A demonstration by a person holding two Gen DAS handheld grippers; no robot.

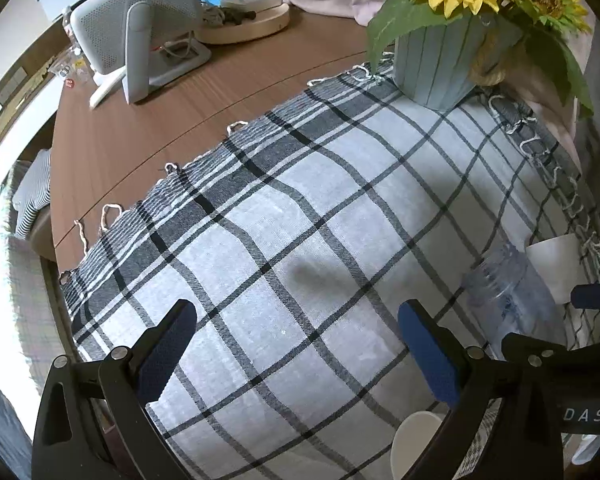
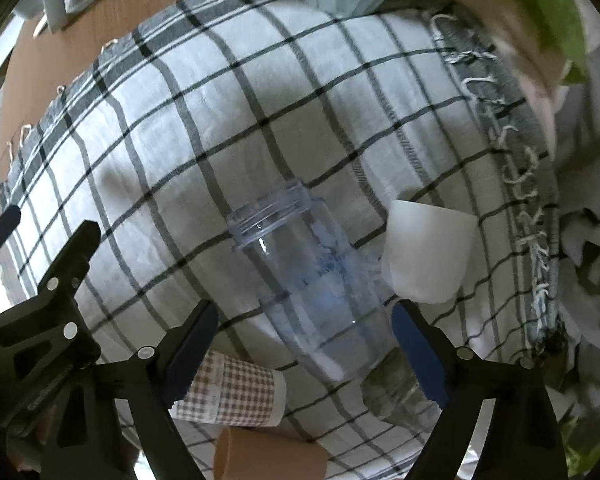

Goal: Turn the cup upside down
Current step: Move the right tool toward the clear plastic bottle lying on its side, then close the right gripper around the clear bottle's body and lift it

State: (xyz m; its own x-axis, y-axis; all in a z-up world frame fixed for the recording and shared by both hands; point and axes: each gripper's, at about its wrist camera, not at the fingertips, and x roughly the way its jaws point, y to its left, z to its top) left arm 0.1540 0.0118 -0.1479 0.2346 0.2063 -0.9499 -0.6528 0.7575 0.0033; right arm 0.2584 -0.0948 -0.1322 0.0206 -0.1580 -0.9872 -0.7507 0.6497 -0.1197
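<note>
A clear plastic cup (image 2: 312, 280) with a threaded rim lies on its side on the plaid cloth (image 2: 260, 120), its body between my right gripper's (image 2: 302, 334) open blue-padded fingers (image 2: 414, 352); I cannot tell if they touch it. A white cup (image 2: 428, 256) stands mouth down just right of it. In the left wrist view the clear cup (image 1: 512, 292) and white cup (image 1: 552, 264) sit at the right edge. My left gripper (image 1: 296, 340) is open and empty above the cloth (image 1: 300, 208).
A checked paper cup (image 2: 232, 394) and a brown cup (image 2: 268, 458) lie near the front edge. A white cup (image 1: 414, 440) shows under the left gripper. A blue vase of sunflowers (image 1: 440, 60) stands at the cloth's far end. A white device (image 1: 140, 28) and a round tray (image 1: 244, 24) sit on the wooden table.
</note>
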